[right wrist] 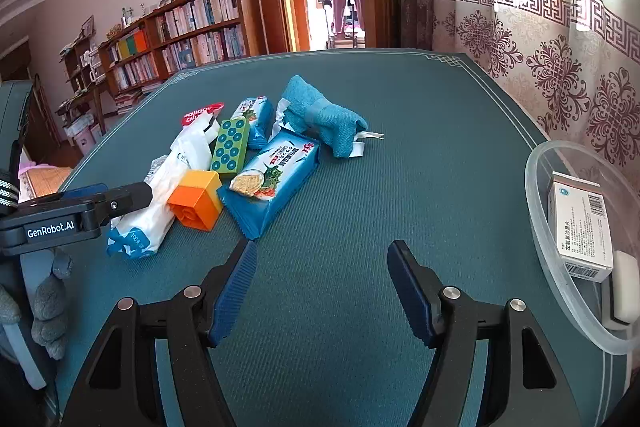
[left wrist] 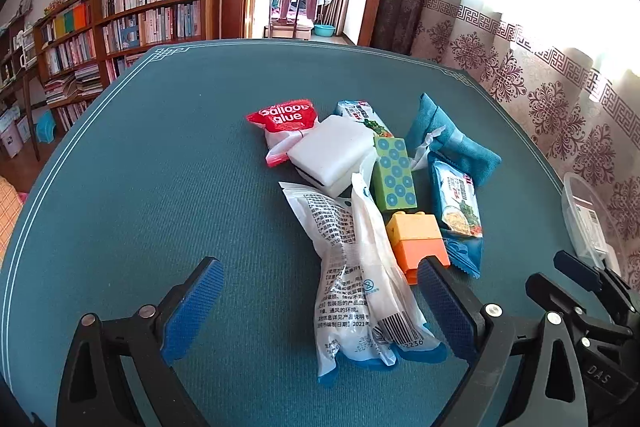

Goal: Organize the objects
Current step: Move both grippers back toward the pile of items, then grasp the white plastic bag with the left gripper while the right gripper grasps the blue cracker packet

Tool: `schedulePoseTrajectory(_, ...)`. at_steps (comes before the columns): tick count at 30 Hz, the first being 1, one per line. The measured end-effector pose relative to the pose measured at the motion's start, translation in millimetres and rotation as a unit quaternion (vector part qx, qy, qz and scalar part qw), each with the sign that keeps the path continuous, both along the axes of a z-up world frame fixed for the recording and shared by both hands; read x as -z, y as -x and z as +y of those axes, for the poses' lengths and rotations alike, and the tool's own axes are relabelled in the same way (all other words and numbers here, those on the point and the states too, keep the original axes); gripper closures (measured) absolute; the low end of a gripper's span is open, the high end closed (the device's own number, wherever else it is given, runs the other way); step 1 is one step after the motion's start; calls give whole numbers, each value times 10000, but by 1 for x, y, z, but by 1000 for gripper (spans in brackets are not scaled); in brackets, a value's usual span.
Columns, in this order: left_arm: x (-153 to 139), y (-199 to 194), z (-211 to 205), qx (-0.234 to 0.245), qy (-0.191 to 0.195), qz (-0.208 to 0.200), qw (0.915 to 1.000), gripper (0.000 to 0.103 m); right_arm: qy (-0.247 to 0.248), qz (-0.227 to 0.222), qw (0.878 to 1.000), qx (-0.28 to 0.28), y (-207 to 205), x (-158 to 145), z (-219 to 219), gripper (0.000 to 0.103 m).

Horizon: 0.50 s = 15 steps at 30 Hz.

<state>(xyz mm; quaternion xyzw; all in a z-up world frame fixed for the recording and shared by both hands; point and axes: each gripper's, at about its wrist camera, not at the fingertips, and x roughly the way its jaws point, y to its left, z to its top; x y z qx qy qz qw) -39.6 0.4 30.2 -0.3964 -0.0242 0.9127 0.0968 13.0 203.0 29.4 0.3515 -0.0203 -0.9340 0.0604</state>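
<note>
A pile lies mid-table: a red glue packet (left wrist: 284,115), a white sponge block (left wrist: 332,151), a green dotted block (left wrist: 394,173), an orange block (left wrist: 418,239), two blue snack packets (left wrist: 456,203), a blue towel (left wrist: 452,143) and white plastic packets (left wrist: 352,267). My left gripper (left wrist: 320,263) is open and straddles the white packets; its left pad stands well clear of them, and its right pad is beside the orange block. My right gripper (right wrist: 322,247) is open over bare cloth, nothing between its fingers, just in front of the near snack packet (right wrist: 276,179). From the right wrist, the left gripper (right wrist: 120,197) shows at the white packets (right wrist: 160,195).
A clear round container (right wrist: 540,187) sits at the table's right edge, holding a white medicine box (right wrist: 580,223) and a small white object (right wrist: 626,291). The blue tablecloth (right wrist: 420,147) covers the table. Bookshelves (left wrist: 140,11), a doorway and a patterned curtain (left wrist: 540,87) lie beyond.
</note>
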Motion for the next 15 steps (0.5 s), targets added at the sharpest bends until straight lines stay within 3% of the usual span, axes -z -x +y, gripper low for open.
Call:
schedulePoseTrajectory(4, 7, 5, 4, 23, 165, -60, 9998, 5, -52, -33, 10000, 4, 4, 0, -2, 34)
schedulePoseTrajectory(9, 11, 9, -8, -34, 58, -261, 9996, 30, -52, -45, 10000, -50, 14, -3, -7, 34)
schedulePoseTrajectory(15, 12, 9, -19, -160, 85, -292, 9994, 36, 60, -80, 9999, -130, 35, -8, -18, 34)
